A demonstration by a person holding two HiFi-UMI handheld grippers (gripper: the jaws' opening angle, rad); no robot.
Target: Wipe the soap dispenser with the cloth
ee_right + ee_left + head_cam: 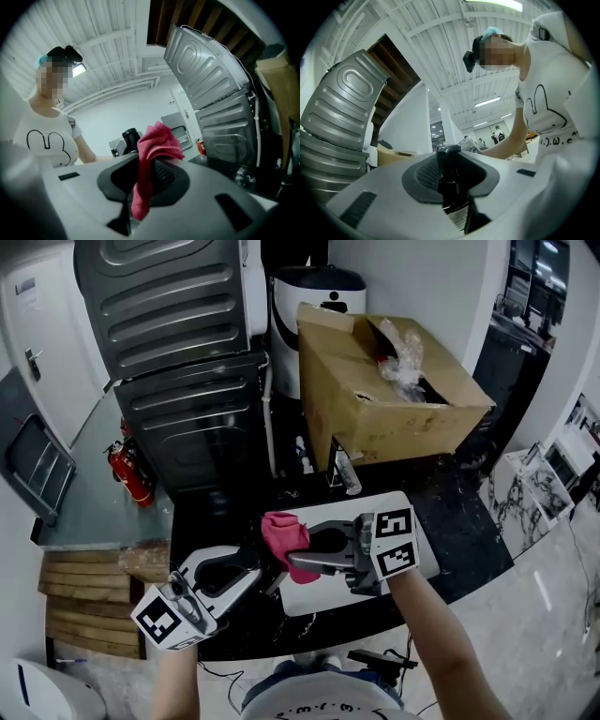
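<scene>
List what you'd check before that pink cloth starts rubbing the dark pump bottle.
1. Cloth gripped by right gripper: ok, jaws clamp it.
2. Soap dispenser gripped by left gripper: ok, jaws closed on its dark body.
3. Loose cloth past the jaw tips for wiping: ok, a bunch sticks out.
4. Cloth touching dispenser: cannot tell; the head view shows them close, contact hidden.
5. Cardboard box out of the way: ok, it sits well behind both grippers.
</scene>
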